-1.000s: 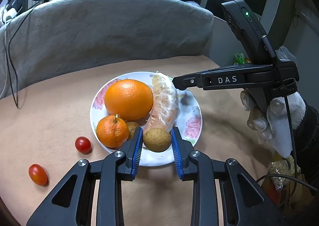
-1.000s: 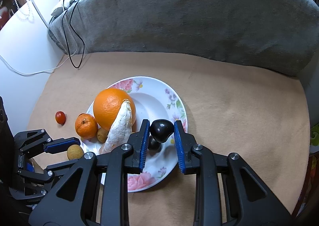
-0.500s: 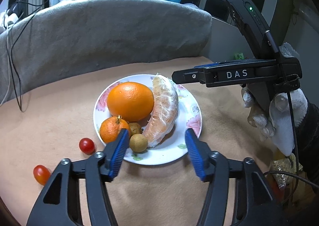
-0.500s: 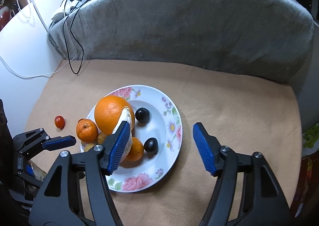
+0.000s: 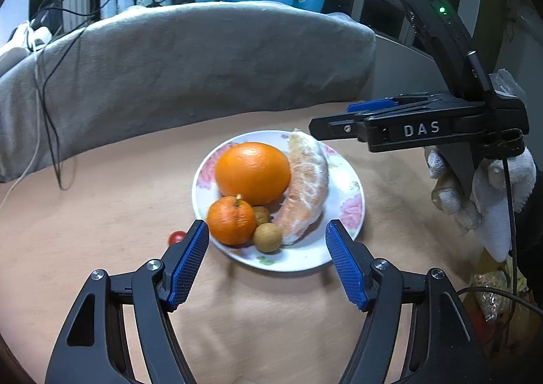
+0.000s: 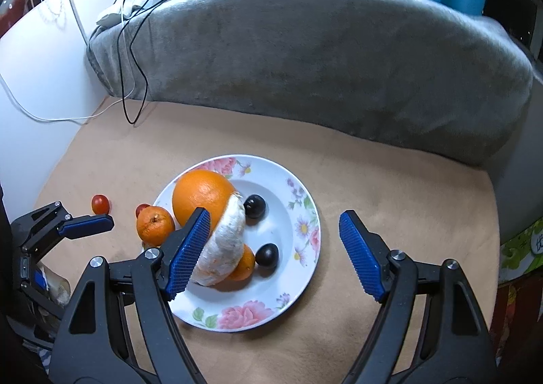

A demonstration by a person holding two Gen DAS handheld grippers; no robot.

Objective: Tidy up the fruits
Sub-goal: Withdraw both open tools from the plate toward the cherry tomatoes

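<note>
Both the left gripper (image 5: pixel 266 250) and the right gripper (image 6: pixel 273 241) hang spread wide, empty, over the floral plate (image 6: pixel 298 211). Two cherry tomatoes (image 6: pixel 100 203) lie on the cloth left of that plate; they look light, smooth and easily burst, so I'd pinch one gently across its middle.

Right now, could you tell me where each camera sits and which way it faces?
Left wrist: on the left tool, facing the floral plate; shows its open blue pads, the right tool and a gloved hand.
Right wrist: on the right tool, facing the plate from the other side; shows its open pads and the left tool.
Shared: plate, large orange, grey cushion.
</note>
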